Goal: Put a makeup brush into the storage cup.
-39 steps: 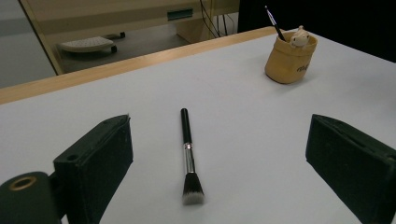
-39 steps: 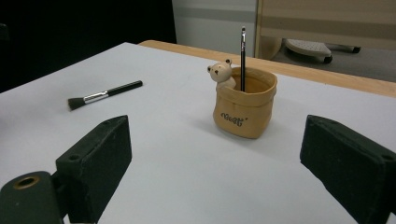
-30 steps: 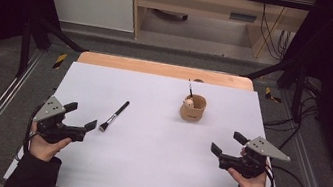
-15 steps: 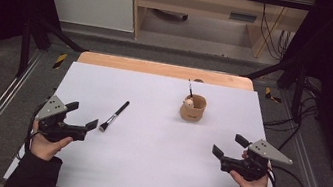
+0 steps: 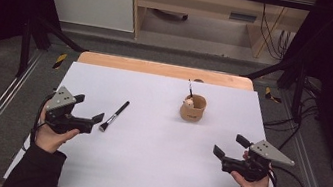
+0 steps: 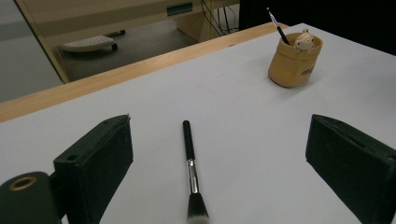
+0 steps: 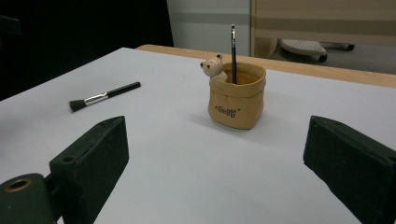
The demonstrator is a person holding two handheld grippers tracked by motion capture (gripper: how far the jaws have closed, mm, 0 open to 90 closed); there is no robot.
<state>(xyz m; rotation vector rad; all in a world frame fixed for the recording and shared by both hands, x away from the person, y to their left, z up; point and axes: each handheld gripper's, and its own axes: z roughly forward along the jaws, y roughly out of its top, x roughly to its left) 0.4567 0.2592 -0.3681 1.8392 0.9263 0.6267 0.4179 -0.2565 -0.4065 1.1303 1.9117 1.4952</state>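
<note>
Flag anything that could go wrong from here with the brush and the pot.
The brush lies flat on the table between the open left gripper jaws; a grab may scrape the table or crush the bristles. The pot looks soft and already holds a thin brush and a bear; a careless insertion might tip it.

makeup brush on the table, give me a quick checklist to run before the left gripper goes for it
1. Left gripper open: ok, jaws stand wide apart in the left gripper view.
2. Makeup brush lined up between the jaws: ok, it lies flat, bristles toward the gripper.
3. Brush free of other things: ok, it lies alone on the white table.
4. Brush already gripped: not ok, the jaws do not touch it.
5. Tan pouch holder upright and ready: ok, one thin brush and a small bear figure stand in it.
6. Right gripper out of the way: ok, open, apart from the holder.
</note>
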